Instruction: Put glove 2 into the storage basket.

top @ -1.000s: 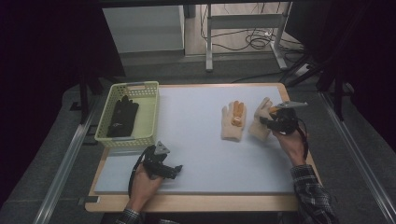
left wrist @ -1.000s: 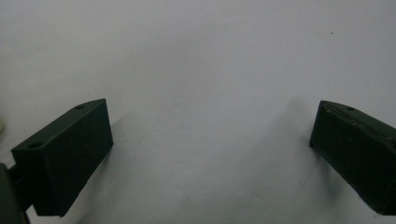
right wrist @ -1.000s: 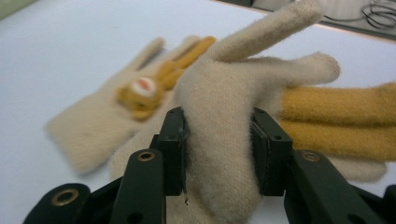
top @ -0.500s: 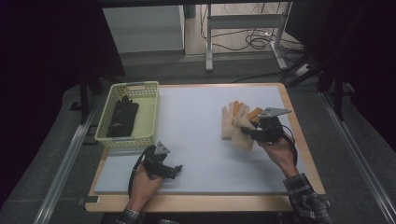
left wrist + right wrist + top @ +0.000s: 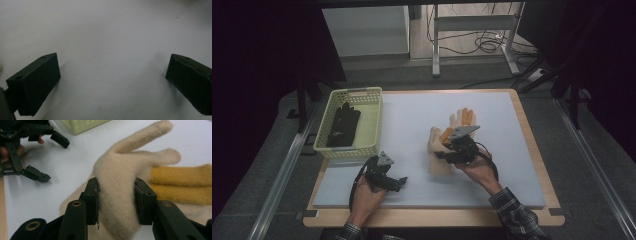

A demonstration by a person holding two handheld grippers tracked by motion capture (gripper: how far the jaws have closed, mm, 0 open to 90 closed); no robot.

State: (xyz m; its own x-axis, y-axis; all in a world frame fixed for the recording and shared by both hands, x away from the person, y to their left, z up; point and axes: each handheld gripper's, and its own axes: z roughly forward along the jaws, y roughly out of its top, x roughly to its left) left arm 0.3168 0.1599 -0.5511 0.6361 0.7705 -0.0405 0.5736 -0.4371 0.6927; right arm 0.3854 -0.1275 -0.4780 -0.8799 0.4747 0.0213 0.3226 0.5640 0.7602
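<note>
One cream glove point(image 5: 120, 195) pinched in right claw point(image 5: 116, 202), mid-carry; next, basket point(image 5: 362, 145) upper left. Left claw point(image 5: 112, 82) wide open, empty.

Item: right gripper point(image 5: 446, 150) — is travelling across the table point(image 5: 412, 120) toward the yellow basket point(image 5: 372, 125), away from the table's right edge where it stood a second ago; now roughly midway between that edge and the basket.

Item: cream glove point(image 5: 117, 192) — pinched between the jaws, is being carried along with it, nearer the basket than before. It is now lying past the second cream-and-orange glove point(image 5: 462, 117), on that glove's basket side.
</note>
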